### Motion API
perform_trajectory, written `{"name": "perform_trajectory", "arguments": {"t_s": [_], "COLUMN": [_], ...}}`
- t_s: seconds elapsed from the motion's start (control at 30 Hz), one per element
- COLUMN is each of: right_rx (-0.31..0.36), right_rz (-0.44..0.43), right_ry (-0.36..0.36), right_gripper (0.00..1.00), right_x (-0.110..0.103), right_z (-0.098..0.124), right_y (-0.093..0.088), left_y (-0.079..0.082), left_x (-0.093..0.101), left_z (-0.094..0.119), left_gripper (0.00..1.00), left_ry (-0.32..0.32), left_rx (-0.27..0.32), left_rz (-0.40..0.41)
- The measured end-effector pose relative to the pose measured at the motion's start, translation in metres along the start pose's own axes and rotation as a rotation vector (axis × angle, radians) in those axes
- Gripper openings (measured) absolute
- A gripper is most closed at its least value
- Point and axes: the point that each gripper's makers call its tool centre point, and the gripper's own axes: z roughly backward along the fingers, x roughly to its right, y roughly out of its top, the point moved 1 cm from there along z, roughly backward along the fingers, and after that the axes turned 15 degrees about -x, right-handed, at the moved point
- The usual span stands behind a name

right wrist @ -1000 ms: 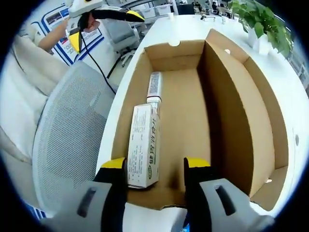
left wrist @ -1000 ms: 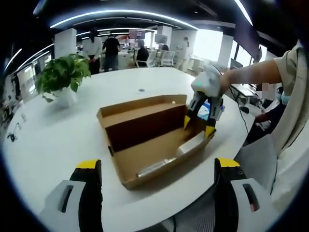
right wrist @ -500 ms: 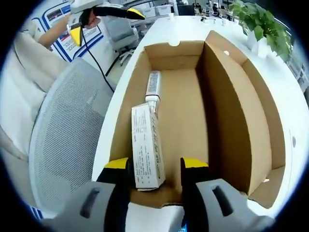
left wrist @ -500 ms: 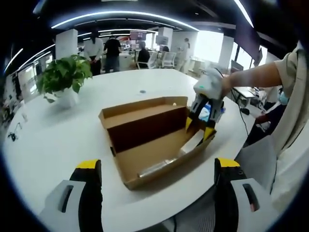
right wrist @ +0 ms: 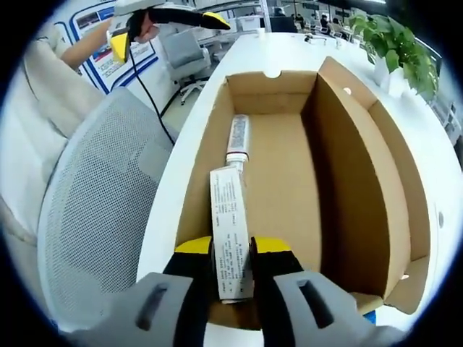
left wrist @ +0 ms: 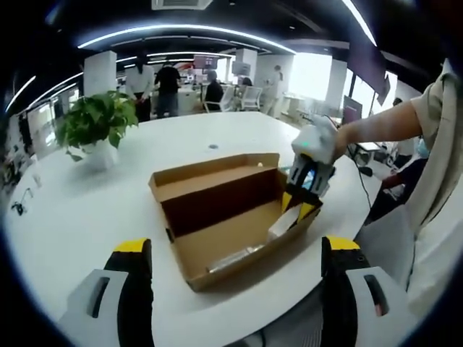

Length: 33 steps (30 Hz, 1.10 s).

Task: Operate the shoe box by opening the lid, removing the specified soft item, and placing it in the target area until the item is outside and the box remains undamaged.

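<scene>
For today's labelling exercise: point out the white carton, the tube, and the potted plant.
white carton [right wrist: 230, 231], right gripper view, printed top face.
tube [right wrist: 238, 134], right gripper view, its body.
potted plant [left wrist: 94, 119], left gripper view, leaves.

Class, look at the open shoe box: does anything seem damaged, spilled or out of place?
Nothing stands out. The shoe box looks intact, lid open; the right gripper grips a white carton, a tube lying beyond it.

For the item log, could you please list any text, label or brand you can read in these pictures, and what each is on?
Nothing can be quoted as it reads.
White carton clamped in the right gripper: rows of fine print, too small to read.
Tube lying in the shoe box: printed label, blurred.
Blue-and-white board beyond the mesh chair: markings too blurred to read.
</scene>
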Motion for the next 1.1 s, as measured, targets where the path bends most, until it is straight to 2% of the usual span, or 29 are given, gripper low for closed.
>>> {"name": "perform_trajectory", "arguments": {"t_s": [0.23, 0.47, 0.93, 1.1], "right_rx": [0.016, 0.047, 0.132, 0.162], "right_rz": [-0.005, -0.008, 0.003, 0.005], "right_ry": [-0.024, -0.064, -0.149, -0.166], "right_gripper": [0.16, 0.15, 0.15, 0.15], "right_x": [-0.001, -0.001, -0.002, -0.003], "right_z": [0.001, 0.014, 0.057, 0.075], "right_y": [0.0, 0.005, 0.015, 0.017], "left_y": [0.001, 0.001, 0.003, 0.0], "left_x": [0.005, 0.009, 0.016, 0.014], "left_z": [0.004, 0.007, 0.009, 0.009], "left_gripper": [1.0, 1.0, 1.0, 1.0], "left_ry": [-0.005, -0.015, -0.015, -0.011], "left_rx": [0.03, 0.065, 0.137, 0.145], "left_rz": [-0.037, -0.068, -0.084, -0.079]}}
